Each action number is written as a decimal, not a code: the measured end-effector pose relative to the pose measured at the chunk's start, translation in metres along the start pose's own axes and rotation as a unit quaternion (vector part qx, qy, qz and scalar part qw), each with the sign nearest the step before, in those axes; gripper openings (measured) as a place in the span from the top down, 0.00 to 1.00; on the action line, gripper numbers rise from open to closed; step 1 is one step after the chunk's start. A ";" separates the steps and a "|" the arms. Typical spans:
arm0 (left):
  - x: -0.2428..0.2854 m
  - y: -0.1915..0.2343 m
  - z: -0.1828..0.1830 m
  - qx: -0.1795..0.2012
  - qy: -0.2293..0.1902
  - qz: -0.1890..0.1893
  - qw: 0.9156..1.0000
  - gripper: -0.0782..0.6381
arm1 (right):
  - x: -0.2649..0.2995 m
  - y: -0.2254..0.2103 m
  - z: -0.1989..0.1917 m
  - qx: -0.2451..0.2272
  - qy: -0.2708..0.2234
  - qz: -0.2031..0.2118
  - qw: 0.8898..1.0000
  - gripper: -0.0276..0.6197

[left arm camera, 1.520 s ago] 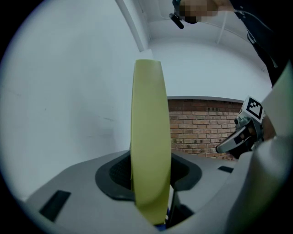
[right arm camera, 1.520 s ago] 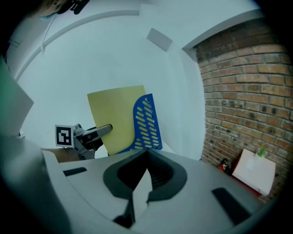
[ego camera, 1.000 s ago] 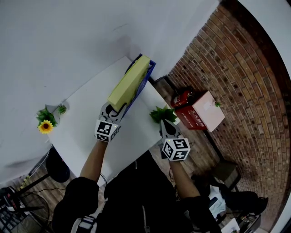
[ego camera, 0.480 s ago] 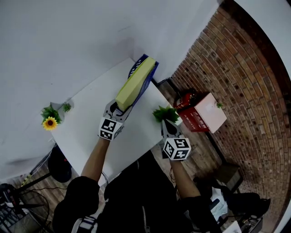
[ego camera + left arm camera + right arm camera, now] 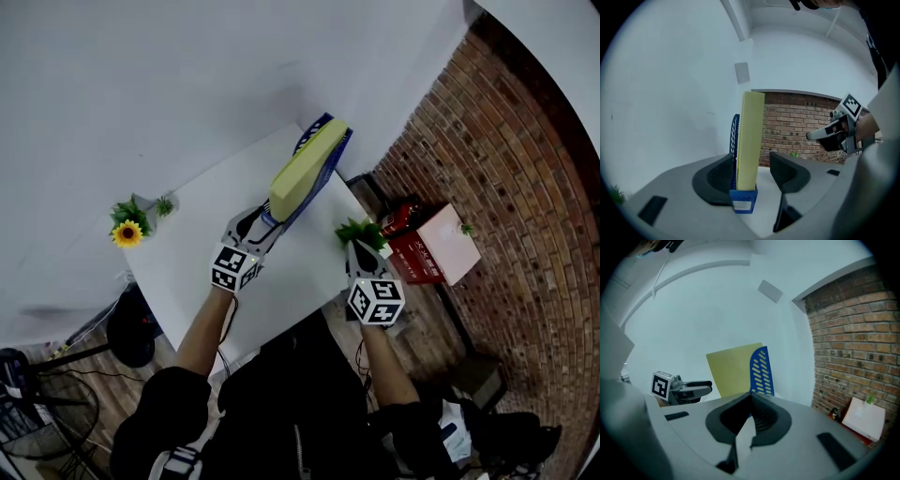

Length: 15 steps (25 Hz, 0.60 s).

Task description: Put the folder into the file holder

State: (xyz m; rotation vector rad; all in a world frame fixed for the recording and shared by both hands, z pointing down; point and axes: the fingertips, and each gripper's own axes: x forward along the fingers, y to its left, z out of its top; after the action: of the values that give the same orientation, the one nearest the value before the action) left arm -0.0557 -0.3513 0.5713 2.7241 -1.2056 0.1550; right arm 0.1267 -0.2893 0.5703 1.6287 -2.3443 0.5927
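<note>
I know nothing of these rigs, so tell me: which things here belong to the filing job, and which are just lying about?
In the job:
flat yellow folder, standing in the blue perforated plastic file holder
left tongs, jaws opening around the folder

Lying about:
small yellow sunflower
green leafy plant
red-and-white box

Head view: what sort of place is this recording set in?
Probably an indoor office-style setup: a white table against a white wall, a blue file holder with a yellow folder, a brick wall alongside.
</note>
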 end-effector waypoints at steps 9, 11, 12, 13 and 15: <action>-0.055 0.006 0.026 0.002 -0.006 0.030 1.000 0.73 | -0.004 0.029 0.014 -0.027 -0.021 0.023 0.999 0.95; -0.066 0.008 0.030 0.006 -0.002 0.041 0.999 0.76 | -0.005 0.034 0.017 -0.031 -0.025 0.025 0.999 0.95; -0.072 0.010 0.031 0.008 0.000 0.048 0.999 0.79 | -0.005 0.037 0.019 -0.033 -0.027 0.028 0.999 0.95; -0.078 0.012 0.032 0.010 0.002 0.055 0.998 0.81 | -0.005 0.041 0.020 -0.035 -0.028 0.030 0.999 0.95; -0.089 0.014 0.036 0.012 0.002 0.067 0.998 0.83 | -0.005 0.046 0.022 -0.039 -0.031 0.034 0.998 0.95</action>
State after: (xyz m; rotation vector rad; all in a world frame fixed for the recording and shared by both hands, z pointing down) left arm -0.1249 -0.3027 0.5230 2.6608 -1.3932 0.1920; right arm 0.0863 -0.2809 0.5400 1.5600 -2.4428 0.4646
